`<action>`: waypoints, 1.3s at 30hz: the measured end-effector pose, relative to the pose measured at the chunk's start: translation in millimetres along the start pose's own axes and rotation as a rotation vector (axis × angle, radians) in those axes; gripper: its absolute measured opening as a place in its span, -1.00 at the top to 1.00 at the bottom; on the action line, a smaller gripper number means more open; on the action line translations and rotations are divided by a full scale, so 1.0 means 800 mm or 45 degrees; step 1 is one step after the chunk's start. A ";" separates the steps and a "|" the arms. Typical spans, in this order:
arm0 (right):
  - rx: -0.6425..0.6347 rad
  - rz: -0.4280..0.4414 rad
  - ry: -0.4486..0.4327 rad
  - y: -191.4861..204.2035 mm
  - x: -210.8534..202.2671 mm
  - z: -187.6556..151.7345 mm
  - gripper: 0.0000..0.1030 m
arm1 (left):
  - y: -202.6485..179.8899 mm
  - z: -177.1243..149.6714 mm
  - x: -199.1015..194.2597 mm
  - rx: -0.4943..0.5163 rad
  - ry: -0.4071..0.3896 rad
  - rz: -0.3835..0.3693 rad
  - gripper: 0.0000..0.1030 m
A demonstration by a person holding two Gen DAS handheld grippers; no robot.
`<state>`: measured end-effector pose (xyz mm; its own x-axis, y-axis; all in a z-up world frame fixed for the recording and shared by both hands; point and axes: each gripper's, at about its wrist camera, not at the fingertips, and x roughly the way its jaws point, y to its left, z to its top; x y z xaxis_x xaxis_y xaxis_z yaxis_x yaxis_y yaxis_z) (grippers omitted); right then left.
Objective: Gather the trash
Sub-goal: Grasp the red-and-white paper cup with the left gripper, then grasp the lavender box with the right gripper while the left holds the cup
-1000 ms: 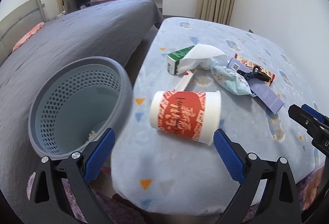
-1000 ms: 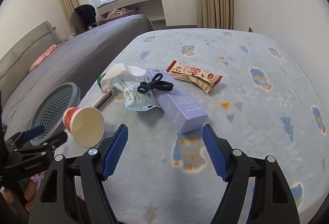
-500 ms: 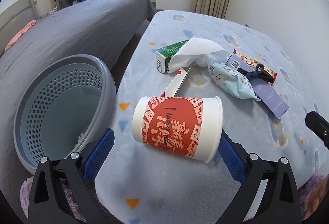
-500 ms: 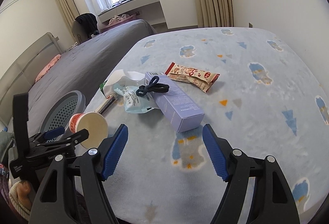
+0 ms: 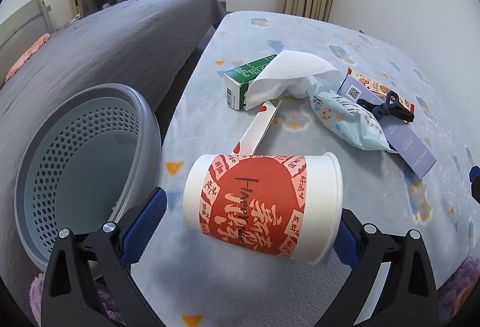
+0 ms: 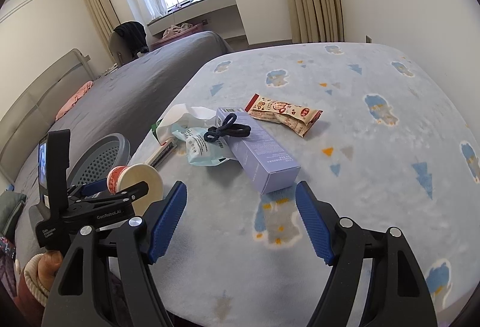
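Since the paper cup [image 5: 264,204] lies on its side on the blanket [image 5: 375,201], long axis crosswise between its spread fingers, we judge the left gripper [image 5: 249,219] nearer than the empty, spread right gripper [image 6: 240,219].

My left gripper [image 5: 249,219] tilts downward, its jaws spread wide with nothing pressed by the blue pads; my left hand [image 6: 42,270] grips its handle from below. My right gripper [image 6: 241,222] also angles downward, jaws apart and empty.

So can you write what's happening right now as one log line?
left gripper: open, straddling paper cup lying sideways | right gripper: open, empty | basket: beside bed | step: grab cup
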<state>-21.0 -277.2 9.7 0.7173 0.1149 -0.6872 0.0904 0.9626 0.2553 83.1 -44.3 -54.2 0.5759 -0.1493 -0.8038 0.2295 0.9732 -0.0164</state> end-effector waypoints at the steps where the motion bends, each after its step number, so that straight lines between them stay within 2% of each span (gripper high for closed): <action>1: 0.000 0.000 0.000 0.000 0.000 0.000 -0.40 | -0.001 0.000 0.001 0.003 -0.002 -0.002 -0.87; 6: 0.001 -0.001 0.007 0.000 0.002 -0.001 -0.40 | -0.002 0.002 0.005 0.008 -0.015 -0.017 -0.83; 10: -0.001 -0.005 0.015 0.000 0.005 -0.002 -0.40 | -0.002 0.001 0.007 0.011 -0.010 -0.033 -0.44; 16: -0.002 -0.009 0.029 0.002 0.011 -0.004 -0.40 | 0.001 -0.003 -0.003 -0.010 -0.021 -0.034 -0.42; 23: 0.010 -0.025 0.032 -0.002 0.015 -0.004 -0.40 | -0.002 -0.006 -0.034 0.006 -0.089 -0.021 -0.41; 29: 0.011 -0.039 0.051 -0.008 0.018 0.009 -0.40 | -0.006 -0.008 -0.052 0.019 -0.115 -0.043 -0.41; 39: -0.091 -0.055 0.241 -0.028 0.092 0.050 -0.40 | -0.008 -0.015 -0.075 0.021 -0.144 -0.081 -0.40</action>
<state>57.7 -299.9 -19.1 0.5708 0.1103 -0.8136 0.0641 0.9819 0.1781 37.4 -39.4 -13.2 0.6441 -0.2303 -0.7295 0.2808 0.9582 -0.0546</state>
